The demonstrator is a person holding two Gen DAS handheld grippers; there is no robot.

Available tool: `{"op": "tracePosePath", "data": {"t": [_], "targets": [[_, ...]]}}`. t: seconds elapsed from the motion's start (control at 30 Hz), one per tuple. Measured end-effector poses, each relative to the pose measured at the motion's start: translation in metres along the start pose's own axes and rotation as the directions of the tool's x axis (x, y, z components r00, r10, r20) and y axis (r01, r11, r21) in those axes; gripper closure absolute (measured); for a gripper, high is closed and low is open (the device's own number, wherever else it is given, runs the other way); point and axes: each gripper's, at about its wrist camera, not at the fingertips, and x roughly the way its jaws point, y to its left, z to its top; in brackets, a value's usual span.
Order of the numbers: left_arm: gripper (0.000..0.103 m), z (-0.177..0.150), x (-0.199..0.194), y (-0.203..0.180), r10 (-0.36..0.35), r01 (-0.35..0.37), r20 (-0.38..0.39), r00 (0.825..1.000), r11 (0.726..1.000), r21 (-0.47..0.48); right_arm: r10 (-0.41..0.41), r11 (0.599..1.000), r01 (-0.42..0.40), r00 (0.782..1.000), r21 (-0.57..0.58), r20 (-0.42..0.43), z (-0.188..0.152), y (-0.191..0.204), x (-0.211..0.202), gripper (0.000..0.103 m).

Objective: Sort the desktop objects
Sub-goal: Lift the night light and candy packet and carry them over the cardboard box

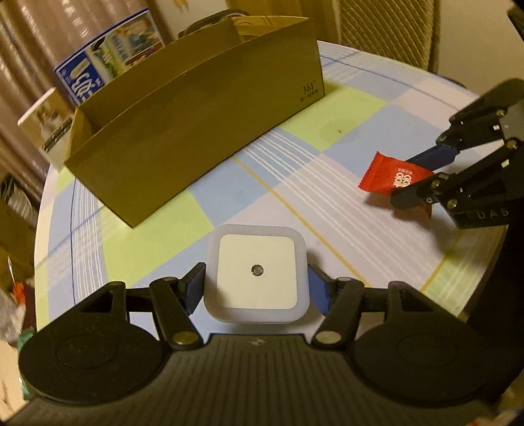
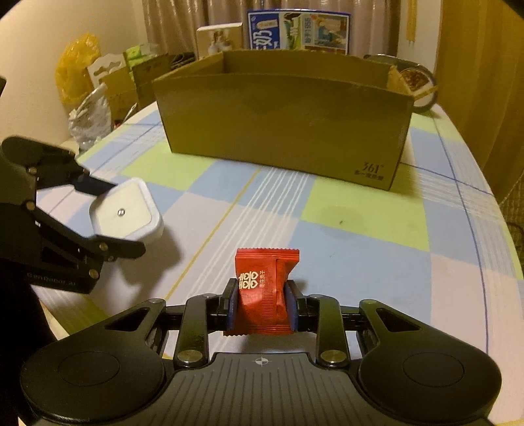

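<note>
My left gripper [image 1: 257, 288] is shut on a white square night light [image 1: 257, 273], held just above the checked tablecloth; it also shows in the right wrist view [image 2: 126, 213]. My right gripper [image 2: 262, 308] is shut on a red candy packet [image 2: 263, 288], which also shows in the left wrist view [image 1: 394, 175] with the right gripper [image 1: 422, 173] around it. A brown cardboard box [image 1: 196, 131], open at the top, stands ahead of both grippers; in the right wrist view the box [image 2: 285, 121] looks empty as far as I can see.
A blue milk carton box [image 2: 298, 31] and a small white box [image 2: 219, 39] stand behind the cardboard box. A roll of tape [image 2: 416, 82] lies at its right end. Bags and cartons [image 2: 88, 98] sit off the table's left edge. The round table edge [image 2: 491, 196] curves at right.
</note>
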Motion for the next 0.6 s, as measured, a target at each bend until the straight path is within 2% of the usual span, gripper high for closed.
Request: {"op": "tracePosePath", "data": {"t": [0.33,0.6], "targets": [[0.042,-0.001,-0.017,0.003,-0.040,0.040,0.003,0.999,0.990,-0.135,-0.017,0.999,0.016,0.999,0.038,0.032,0.004,-0.003,-0.022,0.077],[0.042,0.002,-0.030,0.006,-0.046,0.050,0.025,0.999,0.980,-0.195,-0.033,0.998,0.030,0.998,0.054,0.053,0.007,-0.003,-0.035,0.077]]}}
